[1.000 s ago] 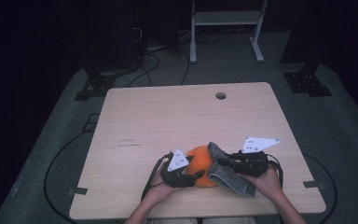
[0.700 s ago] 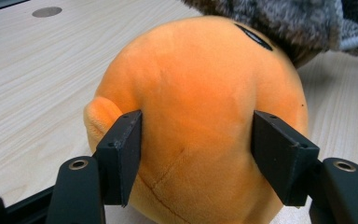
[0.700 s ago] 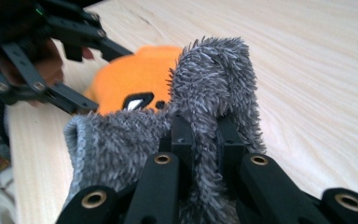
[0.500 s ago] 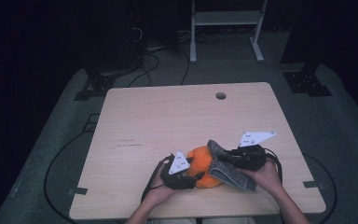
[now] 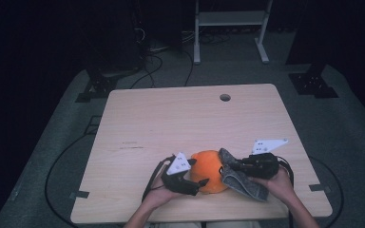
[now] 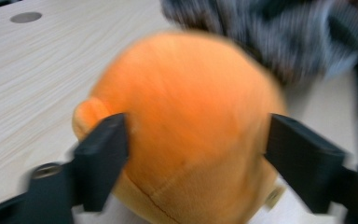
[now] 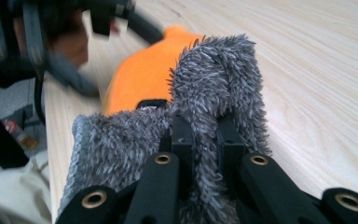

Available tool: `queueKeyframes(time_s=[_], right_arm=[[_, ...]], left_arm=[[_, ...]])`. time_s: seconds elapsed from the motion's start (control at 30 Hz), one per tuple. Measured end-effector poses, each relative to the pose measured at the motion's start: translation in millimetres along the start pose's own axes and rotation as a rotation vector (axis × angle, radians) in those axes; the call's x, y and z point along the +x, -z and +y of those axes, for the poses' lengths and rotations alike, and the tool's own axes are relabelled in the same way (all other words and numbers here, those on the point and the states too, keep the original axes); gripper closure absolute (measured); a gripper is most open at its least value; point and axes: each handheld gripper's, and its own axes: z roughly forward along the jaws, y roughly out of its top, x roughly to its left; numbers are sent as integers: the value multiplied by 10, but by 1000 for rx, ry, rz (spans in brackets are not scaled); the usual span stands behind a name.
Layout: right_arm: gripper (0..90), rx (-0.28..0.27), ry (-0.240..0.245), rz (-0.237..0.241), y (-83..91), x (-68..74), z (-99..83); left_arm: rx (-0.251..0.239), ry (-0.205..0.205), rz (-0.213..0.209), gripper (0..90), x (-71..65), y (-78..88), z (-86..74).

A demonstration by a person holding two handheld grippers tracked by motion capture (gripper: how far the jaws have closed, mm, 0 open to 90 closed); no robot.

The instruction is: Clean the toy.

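My left claw just opened around orange plush; right claw pinches grey shaggy cloth. Risk: unheld plush rolls, cloth slips off.

One wooden table is filling the middle of the frame, showing one round hole at upper right. One orange plush and one grey fuzzy cloth are lying at lower centre, with two grippers flanking them
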Motion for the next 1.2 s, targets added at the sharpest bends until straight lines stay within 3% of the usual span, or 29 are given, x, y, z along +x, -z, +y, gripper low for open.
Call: queueKeyframes(time_s=[0.07,0.1,0.17,0.2,0.33,0.37,0.4,0.43,0.5,0.57,0.6,0.67,0.77,0.83,1.0,1.07,1.2], right_arm=[[810,-2,20,13,18,9,-33],[810,-1,31,25,26,16,-49],[809,1,52,36,37,30,-79],[809,4,54,31,43,34,-89],[809,-2,48,2,76,2,-91],[810,-21,51,-19,109,10,-62],[809,-82,61,-36,172,41,24],[809,-82,61,-36,172,41,24],[809,-102,78,-50,123,99,99],[809,-63,87,-62,-3,114,96],[810,-54,81,-59,-35,110,84],[810,-61,66,-53,-68,99,43],[810,-66,67,-45,-59,115,5],[810,-66,59,-48,-27,102,-6],[811,-35,-14,-95,74,-65,-109],[811,-37,-22,-105,108,-71,-108],[811,-85,30,-41,29,80,41]], left_arm=[[24,45,43,95,61,-47,4],[57,70,35,62,96,-105,-14],[87,172,-37,39,167,-206,-67],[78,180,-79,107,171,-225,-90],[12,58,27,369,32,-191,-53],[-19,26,59,395,2,-175,-29],[-36,-23,93,403,-37,-171,-8],[-38,-80,124,403,-79,-181,1],[-23,-124,108,386,-132,-212,-12],[-6,-103,79,323,-128,-206,-11],[-4,-52,34,257,-88,-189,-8],[-34,25,5,197,-7,-146,-13],[-32,-15,25,284,-29,-138,-18],[-22,-70,78,391,-101,-159,-18],[-25,-96,90,418,-150,-175,-36],[-17,-115,102,431,-166,-184,-47],[-8,-143,120,454,-195,-177,-83]])
